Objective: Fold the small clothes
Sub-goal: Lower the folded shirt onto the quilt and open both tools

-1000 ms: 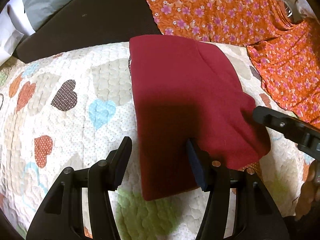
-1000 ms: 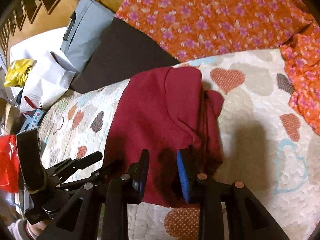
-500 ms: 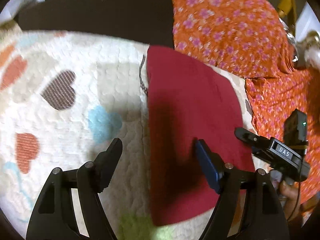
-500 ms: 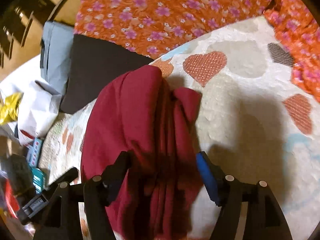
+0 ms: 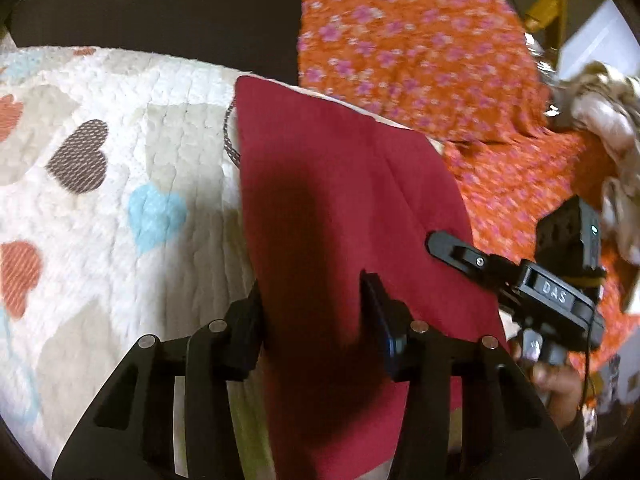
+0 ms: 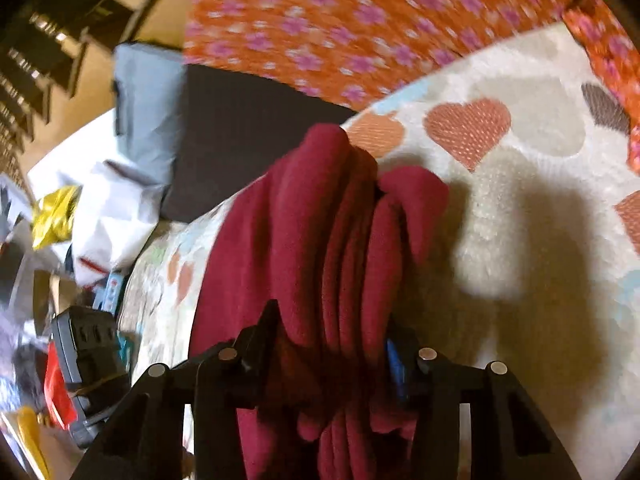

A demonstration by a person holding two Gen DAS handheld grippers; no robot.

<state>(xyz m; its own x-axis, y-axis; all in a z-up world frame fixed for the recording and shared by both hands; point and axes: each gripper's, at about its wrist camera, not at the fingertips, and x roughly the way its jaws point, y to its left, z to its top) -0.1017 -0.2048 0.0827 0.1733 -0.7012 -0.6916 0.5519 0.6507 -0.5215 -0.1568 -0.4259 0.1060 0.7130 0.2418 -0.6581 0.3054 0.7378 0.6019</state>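
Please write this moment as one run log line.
left gripper: closing on red garment | right gripper: closing on its bunched edge | surface: heart quilt

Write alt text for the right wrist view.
A bunched dark red garment fills the gap between the two black fingers of the right tool, which has just been closing on its gathered folds. It lies on a white quilt with coloured hearts. Behind are an orange floral cloth and a dark cushion.
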